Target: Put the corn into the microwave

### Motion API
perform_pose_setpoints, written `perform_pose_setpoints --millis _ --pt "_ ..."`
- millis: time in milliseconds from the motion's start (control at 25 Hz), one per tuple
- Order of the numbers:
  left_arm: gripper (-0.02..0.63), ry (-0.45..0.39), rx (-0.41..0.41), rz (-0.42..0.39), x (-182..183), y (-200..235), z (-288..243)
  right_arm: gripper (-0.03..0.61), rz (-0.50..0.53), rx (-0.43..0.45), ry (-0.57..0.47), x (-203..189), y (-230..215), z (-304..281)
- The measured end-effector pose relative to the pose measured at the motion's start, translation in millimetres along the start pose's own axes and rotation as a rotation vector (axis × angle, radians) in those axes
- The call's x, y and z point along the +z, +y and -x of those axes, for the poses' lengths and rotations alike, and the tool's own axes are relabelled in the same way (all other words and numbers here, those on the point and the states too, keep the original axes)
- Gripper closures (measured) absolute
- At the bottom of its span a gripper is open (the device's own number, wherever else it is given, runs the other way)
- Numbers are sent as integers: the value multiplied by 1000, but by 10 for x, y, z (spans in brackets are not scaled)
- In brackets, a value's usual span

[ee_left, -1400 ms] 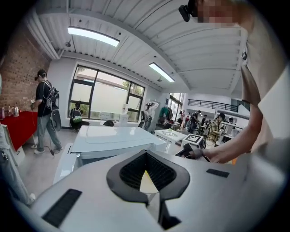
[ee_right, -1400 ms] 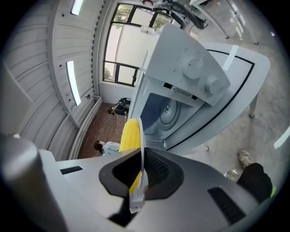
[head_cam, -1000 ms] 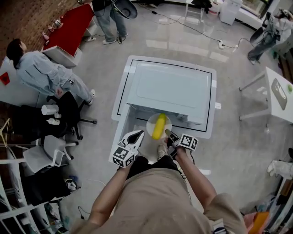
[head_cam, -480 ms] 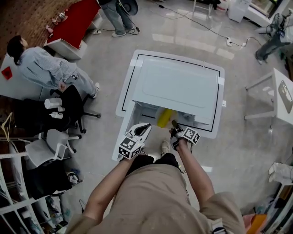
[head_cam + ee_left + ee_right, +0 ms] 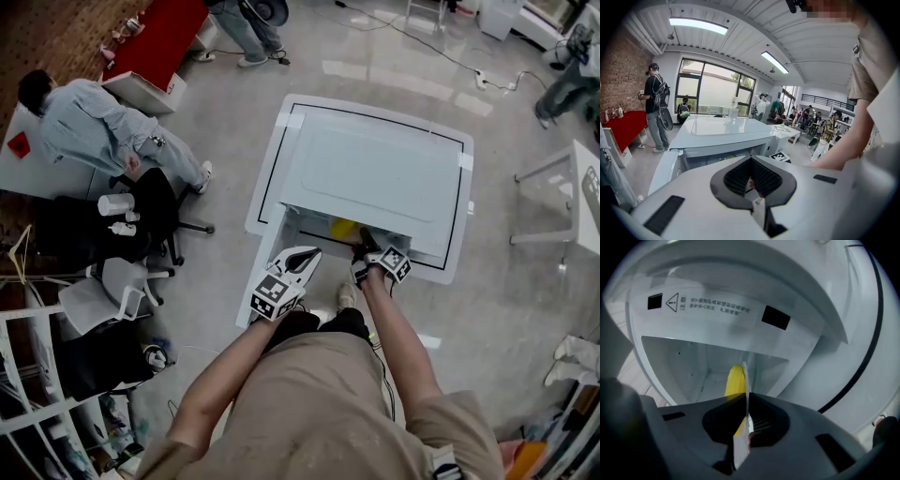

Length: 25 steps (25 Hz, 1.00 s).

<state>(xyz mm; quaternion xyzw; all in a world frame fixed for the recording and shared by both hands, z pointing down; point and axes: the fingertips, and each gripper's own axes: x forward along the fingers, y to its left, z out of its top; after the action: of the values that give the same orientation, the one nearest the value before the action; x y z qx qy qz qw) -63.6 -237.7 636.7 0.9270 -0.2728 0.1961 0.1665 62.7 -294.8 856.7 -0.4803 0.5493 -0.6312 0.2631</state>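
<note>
A yellow corn cob (image 5: 734, 379) lies on a white plate (image 5: 745, 380), which shows edge-on between the jaws in the right gripper view. My right gripper (image 5: 746, 401) is shut on the plate's rim and holds it in the mouth of the white microwave (image 5: 375, 173). The bare cavity (image 5: 693, 366) lies just ahead. From the head view only a bit of the corn (image 5: 342, 227) shows under the microwave's top, with the right gripper (image 5: 362, 246) at the opening. My left gripper (image 5: 307, 255) hovers shut and empty just left of the opening, by the open door (image 5: 261, 281).
The microwave stands on a white table (image 5: 272, 159) edged with a black line. A seated person (image 5: 103, 131), office chairs (image 5: 150, 216) and a red table (image 5: 155, 42) are to the left. Another white table (image 5: 581, 206) stands at the right.
My right gripper carried the plate and corn forward and down into the microwave opening, so most of the corn is now hidden under the top. The left gripper drifted slightly forward.
</note>
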Motion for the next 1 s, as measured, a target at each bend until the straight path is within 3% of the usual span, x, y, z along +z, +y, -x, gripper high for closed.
perform_pose_setpoints --millis 400,680,720,800,1000 --pt "609 -1 0 12 -3 66 4 561 -72 -62 -106 148 -107 -161" --pt "609 -9 -4 13 47 87 19 560 -54 -88 -91 161 -55 -168" --pt "609 -10 -4 14 51 88 18 549 -44 -84 -76 145 -33 -176" --pt "609 -13 -4 16 56 89 23 461 -30 -68 -49 95 25 -188" --pt "609 -15 -13 13 49 17 39 420 14 -52 -33 28 35 -108"
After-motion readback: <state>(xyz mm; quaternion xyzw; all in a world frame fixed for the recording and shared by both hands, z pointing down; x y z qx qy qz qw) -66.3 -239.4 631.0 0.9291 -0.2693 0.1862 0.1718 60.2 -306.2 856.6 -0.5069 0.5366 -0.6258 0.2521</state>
